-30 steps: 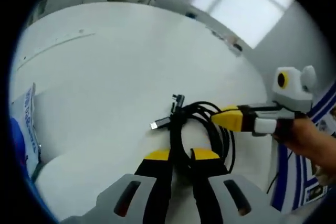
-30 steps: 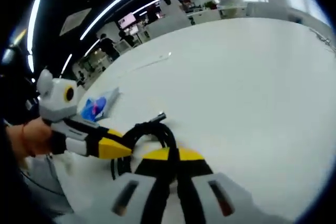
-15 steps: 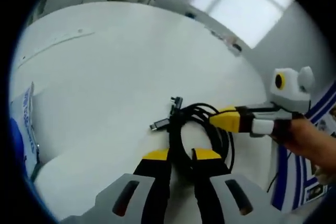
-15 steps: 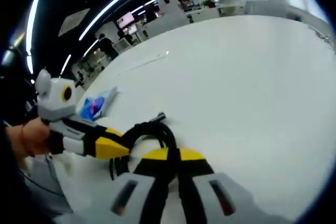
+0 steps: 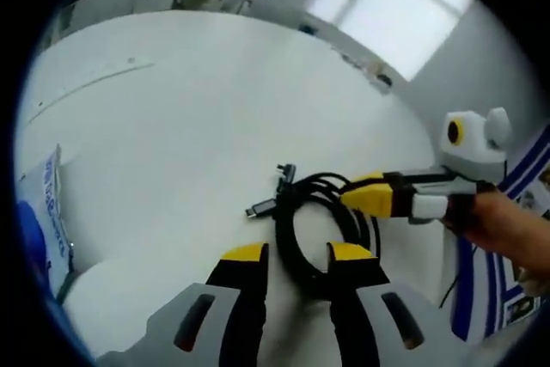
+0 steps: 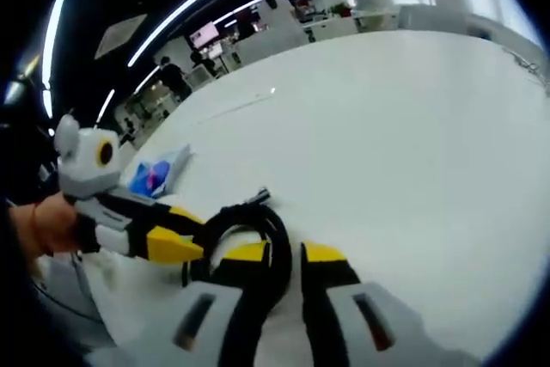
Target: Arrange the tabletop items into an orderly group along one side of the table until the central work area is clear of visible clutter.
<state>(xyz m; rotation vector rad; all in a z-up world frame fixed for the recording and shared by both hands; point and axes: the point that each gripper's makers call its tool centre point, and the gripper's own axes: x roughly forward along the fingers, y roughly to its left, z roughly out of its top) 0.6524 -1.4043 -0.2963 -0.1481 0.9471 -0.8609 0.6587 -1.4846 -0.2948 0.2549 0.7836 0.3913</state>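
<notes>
We note both grippers, left (image 5: pixel 296 254) and right (image 6: pixel 284 253), with jaws released astride the coiled black cable (image 5: pixel 320 221) on the white tabletop (image 5: pixel 172 126), blue-printed packet (image 5: pixel 39 221) at 9 o'clock.

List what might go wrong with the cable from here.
The black cable coil lies loose between the two hand-held grippers, left and right, both open; the loops may spring apart. Its free plug ends stick out and may drag or snag when moved. The blue-and-white packet sits near the table edge.
</notes>
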